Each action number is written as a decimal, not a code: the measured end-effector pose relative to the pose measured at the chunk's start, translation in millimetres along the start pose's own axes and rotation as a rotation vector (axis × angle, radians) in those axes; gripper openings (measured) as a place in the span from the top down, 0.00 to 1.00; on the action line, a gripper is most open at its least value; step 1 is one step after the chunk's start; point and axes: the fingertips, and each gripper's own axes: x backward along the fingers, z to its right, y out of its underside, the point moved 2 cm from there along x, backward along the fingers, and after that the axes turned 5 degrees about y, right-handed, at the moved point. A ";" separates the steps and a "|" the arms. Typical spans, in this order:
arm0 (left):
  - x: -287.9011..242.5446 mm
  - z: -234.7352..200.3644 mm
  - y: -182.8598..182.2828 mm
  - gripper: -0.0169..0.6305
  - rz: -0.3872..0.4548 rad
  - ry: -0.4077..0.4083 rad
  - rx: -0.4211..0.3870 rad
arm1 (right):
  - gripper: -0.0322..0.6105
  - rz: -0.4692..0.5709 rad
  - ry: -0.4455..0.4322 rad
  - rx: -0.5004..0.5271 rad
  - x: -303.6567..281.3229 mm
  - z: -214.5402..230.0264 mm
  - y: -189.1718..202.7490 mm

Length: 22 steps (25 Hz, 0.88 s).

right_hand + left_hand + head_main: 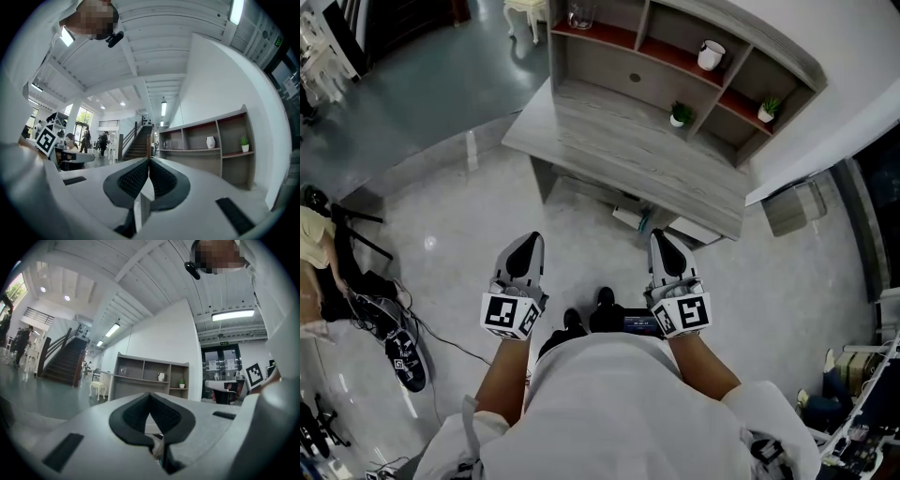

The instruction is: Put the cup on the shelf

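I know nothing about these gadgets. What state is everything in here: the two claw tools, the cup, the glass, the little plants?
Left gripper: shut, nothing between its jaws.
Right gripper: shut, also empty.
White cup: upright in the middle compartment of the shelf, untouched.
Glass vessel: upright, left compartment.
Shelf plant: upright, right compartment.
Desk plant: upright on the desk.

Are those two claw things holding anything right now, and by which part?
Nothing is held. The left gripper and the right gripper are both shut and empty; the white cup stands far off on the shelf.
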 end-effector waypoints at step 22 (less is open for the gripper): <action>-20.1 127.2 9.0 0.96 -0.001 -0.086 -0.030 | 0.90 -0.088 -0.017 -0.037 78.9 119.6 22.6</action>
